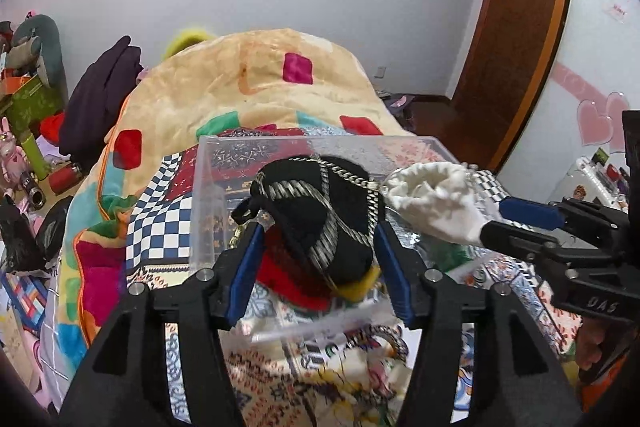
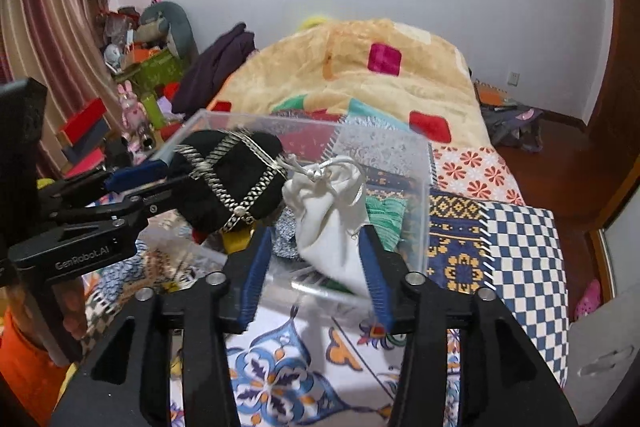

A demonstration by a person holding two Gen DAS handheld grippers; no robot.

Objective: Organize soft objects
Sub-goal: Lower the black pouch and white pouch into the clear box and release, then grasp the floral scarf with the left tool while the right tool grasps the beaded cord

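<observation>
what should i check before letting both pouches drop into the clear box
1. Left gripper holding the black pouch: ok, fingers close on both its sides.
2. Right gripper holding the white drawstring pouch: ok, fingers pinch its lower part.
3. Both pouches over the clear plastic box: ok in both views, though exact height above it cannot be told.
4. Room inside the box: cannot tell; red, yellow and green items already lie in it.
5. Pouches apart from each other: not ok, they look to be touching or nearly so.
6. White pouch's drawstring closed: ok, knotted at the top.
</observation>
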